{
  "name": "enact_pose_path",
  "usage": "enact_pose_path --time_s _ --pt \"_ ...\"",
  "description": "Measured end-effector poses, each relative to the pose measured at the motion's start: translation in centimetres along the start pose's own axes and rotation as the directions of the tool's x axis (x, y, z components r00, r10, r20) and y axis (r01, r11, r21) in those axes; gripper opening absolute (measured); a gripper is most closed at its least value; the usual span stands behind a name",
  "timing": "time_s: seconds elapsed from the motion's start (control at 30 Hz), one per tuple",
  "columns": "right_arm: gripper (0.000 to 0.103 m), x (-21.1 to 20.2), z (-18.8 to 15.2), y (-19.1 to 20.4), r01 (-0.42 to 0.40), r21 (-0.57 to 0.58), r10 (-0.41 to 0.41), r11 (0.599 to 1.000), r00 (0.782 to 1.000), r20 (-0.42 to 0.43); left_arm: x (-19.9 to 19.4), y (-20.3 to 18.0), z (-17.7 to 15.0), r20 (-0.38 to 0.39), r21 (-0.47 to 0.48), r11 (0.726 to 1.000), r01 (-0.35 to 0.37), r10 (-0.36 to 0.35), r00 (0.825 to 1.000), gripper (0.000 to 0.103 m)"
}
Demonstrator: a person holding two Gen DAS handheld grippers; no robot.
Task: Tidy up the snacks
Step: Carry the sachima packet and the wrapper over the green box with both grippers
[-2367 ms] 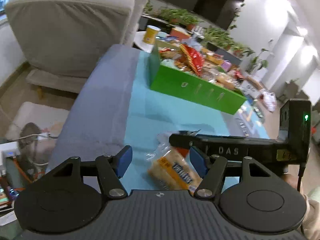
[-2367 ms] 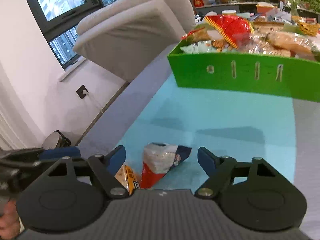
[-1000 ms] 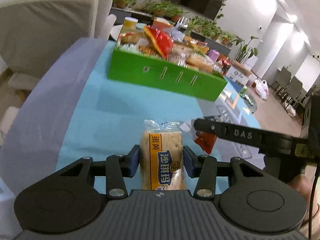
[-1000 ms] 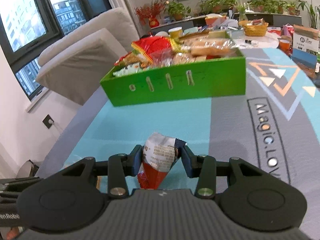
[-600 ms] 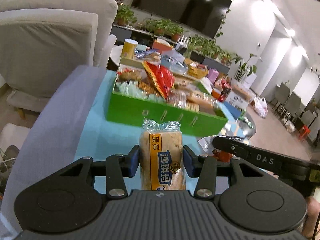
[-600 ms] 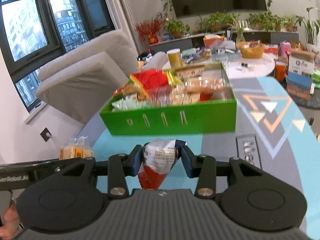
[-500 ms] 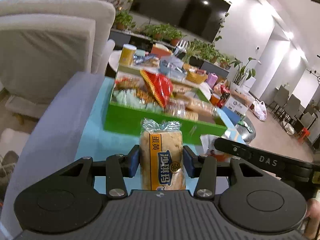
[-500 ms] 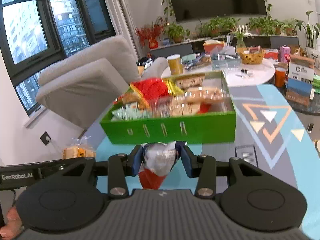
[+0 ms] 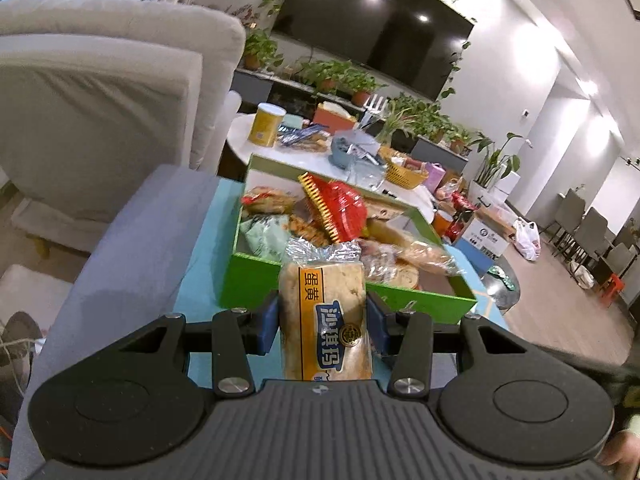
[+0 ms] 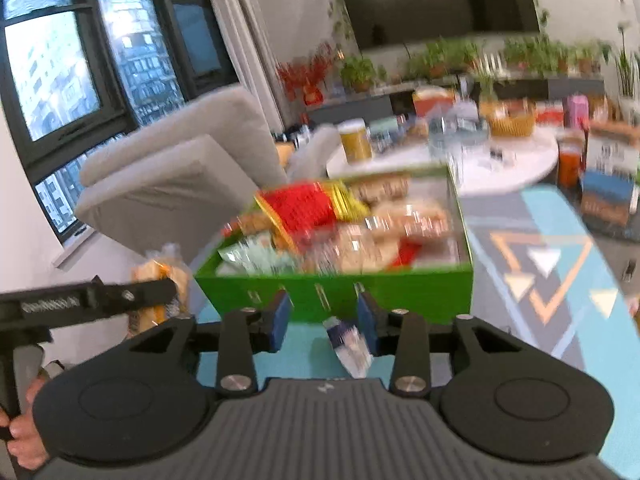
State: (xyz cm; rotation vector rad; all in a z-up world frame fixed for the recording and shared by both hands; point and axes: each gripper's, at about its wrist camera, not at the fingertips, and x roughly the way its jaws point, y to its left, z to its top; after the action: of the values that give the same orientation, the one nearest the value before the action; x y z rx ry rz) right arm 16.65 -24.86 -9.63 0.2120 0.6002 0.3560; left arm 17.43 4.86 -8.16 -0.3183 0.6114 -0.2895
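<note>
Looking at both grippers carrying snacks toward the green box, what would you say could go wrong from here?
1. The right gripper has its jaws opening short of the green cardboard box; the small white-and-blue snack packet between them may land on the blue mat.
2. That box already looks heaped, with a red crinkled bag on top, so the yellow-labelled wrapped cake in the left gripper might slide off.

Snacks (image 9: 340,216) in box (image 9: 256,288), box on table (image 9: 132,248), armchair (image 9: 100,112) left
</note>
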Motion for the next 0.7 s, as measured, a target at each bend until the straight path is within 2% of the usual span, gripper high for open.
enact_pose_path --time_s 0.07,0.13,0.3,0.43,0.5,0.57,0.7 --pt "0.069 1.4 -0.8 -0.6 0.000 0.027 0.001 1.000 0.999 -0.038 0.3 0.2 0.0 -0.011 -0.002 1.000 -0.006 0.006 1.000 0.042" --pt "0.076 2.9 -1.3 -0.7 0.016 0.028 -0.014 0.999 0.997 -0.076 0.2 0.2 0.0 -0.013 0.001 1.000 -0.012 0.012 1.000 0.042" --pt "0.078 6.6 -2.2 -0.2 0.053 0.020 -0.050 0.998 0.990 -0.132 -0.1 0.9 0.3 -0.005 -0.011 1.000 -0.024 0.024 1.000 0.042" --pt "0.078 8.1 -2.6 -0.2 0.149 0.010 -0.147 0.989 0.984 -0.100 0.2 1.5 0.4 -0.018 -0.031 0.999 -0.043 0.042 0.999 0.042" --pt "0.058 8.4 -2.8 -0.3 0.145 0.006 -0.144 0.989 0.986 -0.088 0.4 1.9 0.4 -0.021 -0.047 0.998 -0.041 0.040 0.999 0.042" --pt "0.053 8.3 -3.0 0.0 0.153 -0.034 -0.155 0.988 0.984 -0.089 0.5 2.2 0.6 -0.022 -0.053 0.998 -0.041 0.040 0.999 0.042" --pt "0.051 7.1 -3.5 0.2 0.133 -0.034 -0.135 0.991 0.987 -0.084 0.6 2.3 0.9 -0.015 -0.044 0.998 -0.038 0.038 0.999 0.042"
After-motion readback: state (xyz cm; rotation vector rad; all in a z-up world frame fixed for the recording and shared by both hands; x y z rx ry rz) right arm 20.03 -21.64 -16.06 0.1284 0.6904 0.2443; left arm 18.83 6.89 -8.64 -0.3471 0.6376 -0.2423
